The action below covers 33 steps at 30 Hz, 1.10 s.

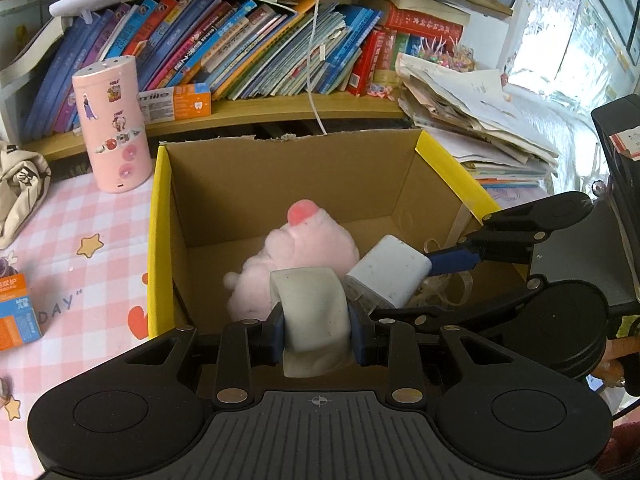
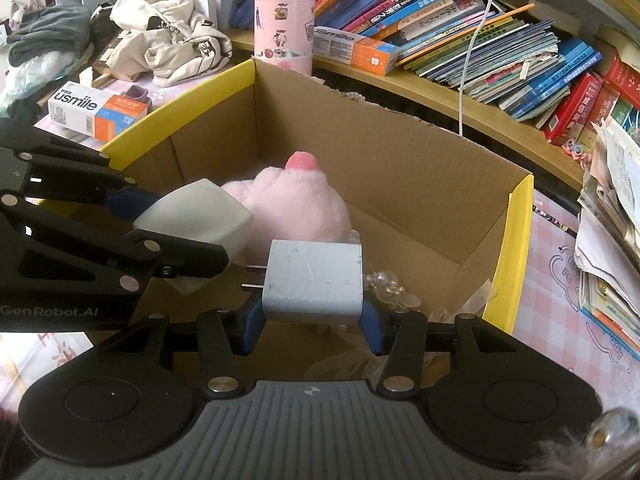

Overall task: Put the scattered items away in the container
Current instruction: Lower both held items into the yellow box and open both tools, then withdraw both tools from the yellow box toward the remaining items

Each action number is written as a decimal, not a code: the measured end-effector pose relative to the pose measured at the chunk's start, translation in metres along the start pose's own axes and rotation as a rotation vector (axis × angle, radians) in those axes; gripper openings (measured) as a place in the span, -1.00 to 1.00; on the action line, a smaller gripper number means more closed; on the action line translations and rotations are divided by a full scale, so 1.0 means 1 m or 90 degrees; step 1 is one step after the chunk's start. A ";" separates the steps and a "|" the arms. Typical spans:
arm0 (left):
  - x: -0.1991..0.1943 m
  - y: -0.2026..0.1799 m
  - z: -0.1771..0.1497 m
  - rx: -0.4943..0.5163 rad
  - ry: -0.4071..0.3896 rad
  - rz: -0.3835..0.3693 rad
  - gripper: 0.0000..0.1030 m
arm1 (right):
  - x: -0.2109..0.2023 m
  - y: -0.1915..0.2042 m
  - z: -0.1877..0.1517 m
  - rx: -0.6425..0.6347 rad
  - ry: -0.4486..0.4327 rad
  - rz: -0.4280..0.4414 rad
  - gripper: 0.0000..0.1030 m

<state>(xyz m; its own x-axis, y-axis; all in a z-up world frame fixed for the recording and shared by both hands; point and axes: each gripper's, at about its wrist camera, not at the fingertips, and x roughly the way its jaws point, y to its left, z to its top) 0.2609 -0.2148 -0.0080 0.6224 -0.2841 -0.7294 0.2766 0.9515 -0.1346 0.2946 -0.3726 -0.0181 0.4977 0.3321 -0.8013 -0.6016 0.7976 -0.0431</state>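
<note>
A cardboard box (image 1: 280, 176) (image 2: 400, 184) with yellow rims stands on the pink checked cloth. Inside lies a pink plush toy (image 1: 308, 244) (image 2: 296, 204), and clear plastic beads (image 2: 390, 286) lie beside it. My left gripper (image 1: 318, 320) is shut on a rounded white block (image 1: 312, 308) (image 2: 196, 212), held over the box's near edge. My right gripper (image 2: 314, 316) is shut on a white plug adapter (image 2: 314, 282) (image 1: 390, 272), its two prongs pointing left, also over the box. The two held items hang close together above the plush toy.
A pink sticker-covered cylinder (image 1: 112, 124) (image 2: 284, 24) stands behind the box. Usmile cartons lie on the shelf (image 1: 176, 102) (image 2: 356, 52) and on the cloth (image 2: 96, 110) (image 1: 16, 312). Books fill the shelf (image 1: 260, 48). A paper stack (image 1: 472, 112) is right; a beige garment (image 2: 168, 32) left.
</note>
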 end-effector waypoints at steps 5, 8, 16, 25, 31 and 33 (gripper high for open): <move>-0.001 -0.001 -0.001 0.004 -0.002 0.003 -0.38 | 0.000 0.000 0.000 -0.001 -0.005 -0.003 -0.07; -0.004 -0.002 -0.002 0.004 -0.006 0.005 -0.34 | -0.001 0.000 0.000 -0.002 -0.010 -0.007 -0.10; -0.023 -0.004 -0.004 0.001 -0.049 0.025 0.15 | -0.009 0.001 -0.001 0.008 -0.037 -0.025 0.04; -0.049 -0.002 -0.008 -0.024 -0.103 0.032 0.58 | -0.032 0.007 -0.006 0.029 -0.109 -0.044 0.18; -0.069 -0.005 -0.017 -0.021 -0.144 0.043 0.70 | -0.049 0.017 -0.013 0.046 -0.149 -0.070 0.39; -0.077 -0.004 -0.020 -0.020 -0.161 0.047 0.73 | -0.056 0.022 -0.016 0.051 -0.165 -0.084 0.51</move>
<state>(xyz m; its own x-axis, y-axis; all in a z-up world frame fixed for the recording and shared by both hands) 0.1969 -0.1942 0.0349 0.8042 -0.2303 -0.5480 0.2035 0.9729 -0.1102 0.2432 -0.3814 0.0165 0.7171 0.3320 -0.6128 -0.4747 0.8764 -0.0807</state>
